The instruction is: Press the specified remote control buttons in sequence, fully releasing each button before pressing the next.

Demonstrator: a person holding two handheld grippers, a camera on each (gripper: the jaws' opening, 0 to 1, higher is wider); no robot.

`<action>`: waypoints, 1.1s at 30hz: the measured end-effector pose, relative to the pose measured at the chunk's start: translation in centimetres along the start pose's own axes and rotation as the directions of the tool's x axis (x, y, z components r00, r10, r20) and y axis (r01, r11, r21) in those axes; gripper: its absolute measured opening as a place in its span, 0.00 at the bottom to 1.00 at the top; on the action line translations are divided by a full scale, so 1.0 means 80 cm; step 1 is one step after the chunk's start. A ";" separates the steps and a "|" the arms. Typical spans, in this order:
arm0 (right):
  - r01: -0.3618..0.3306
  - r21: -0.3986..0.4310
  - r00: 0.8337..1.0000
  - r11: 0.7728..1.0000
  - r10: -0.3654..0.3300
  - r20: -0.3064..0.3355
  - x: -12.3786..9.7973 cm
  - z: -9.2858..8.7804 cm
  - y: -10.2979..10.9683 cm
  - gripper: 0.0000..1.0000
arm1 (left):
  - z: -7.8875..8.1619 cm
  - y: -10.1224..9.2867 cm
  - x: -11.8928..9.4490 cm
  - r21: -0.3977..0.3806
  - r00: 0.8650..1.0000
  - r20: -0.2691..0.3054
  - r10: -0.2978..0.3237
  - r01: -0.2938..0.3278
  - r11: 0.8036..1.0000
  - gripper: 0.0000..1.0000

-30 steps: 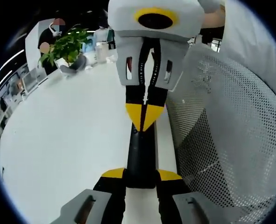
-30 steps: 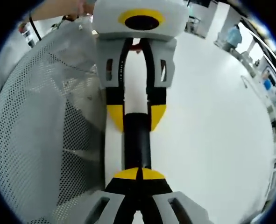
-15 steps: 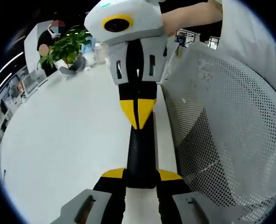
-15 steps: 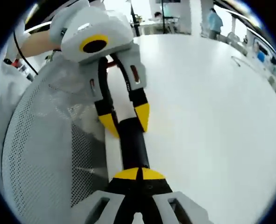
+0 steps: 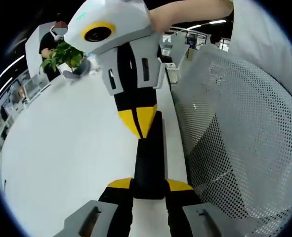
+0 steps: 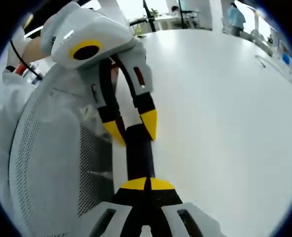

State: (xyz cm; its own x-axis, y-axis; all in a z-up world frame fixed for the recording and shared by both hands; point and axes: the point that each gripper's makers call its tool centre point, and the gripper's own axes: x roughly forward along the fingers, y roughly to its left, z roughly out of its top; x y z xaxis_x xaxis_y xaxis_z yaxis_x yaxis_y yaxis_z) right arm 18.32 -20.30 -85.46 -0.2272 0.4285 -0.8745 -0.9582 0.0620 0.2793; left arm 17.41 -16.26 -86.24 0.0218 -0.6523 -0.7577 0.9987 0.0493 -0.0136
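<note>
Since the last frames my right tool (image 5: 138,129) has swung left and rolled in the left gripper view, and my left tool (image 6: 131,131) sits tilted further in the right gripper view; the remote has stayed put. The remote (image 5: 149,155) is a long, slim black bar lying on the white counter (image 5: 62,148) along its right edge, beside a perforated white mesh chair back (image 5: 239,138). No buttons are readable on its dark face. My left tool (image 5: 149,185) is clenched on the remote's near end, yellow tips on either side of it. My right tool is clenched, its yellow tips together, touching the far part of the remote. A potted plant (image 5: 66,53) stands far left.
</note>
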 end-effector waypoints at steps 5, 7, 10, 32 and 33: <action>-0.018 0.030 1.000 0.999 0.019 -0.024 0.001 -0.001 -0.001 0.00 | 0.000 0.000 0.000 -0.001 1.000 -0.001 0.001 -0.001 1.000 0.24; -0.028 0.046 0.999 0.999 0.029 -0.028 0.001 -0.001 -0.002 0.00 | 0.000 0.000 0.001 -0.001 1.000 0.000 0.002 -0.002 1.000 0.24; -0.037 0.066 0.998 0.997 0.039 -0.040 0.002 -0.001 -0.003 0.00 | 0.000 0.000 0.001 -0.001 1.000 0.002 0.003 -0.003 1.000 0.24; 0.134 0.057 0.991 0.989 -0.133 -0.018 0.002 -0.002 -0.003 0.00 | 0.001 0.000 0.001 -0.007 1.000 0.007 0.005 -0.005 1.000 0.24; 0.161 0.048 0.987 0.986 -0.162 0.012 0.001 -0.002 -0.003 0.00 | 0.001 0.000 0.001 -0.008 1.000 0.009 0.005 -0.005 1.000 0.24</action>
State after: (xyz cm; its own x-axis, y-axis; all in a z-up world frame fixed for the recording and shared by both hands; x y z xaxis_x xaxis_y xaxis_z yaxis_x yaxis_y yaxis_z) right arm 18.51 -20.44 -85.65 -0.0669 0.4235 -0.9034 -0.9727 0.1739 0.1535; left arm 17.41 -16.38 -86.26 0.0273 -0.6586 -0.7520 0.9981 0.0589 -0.0154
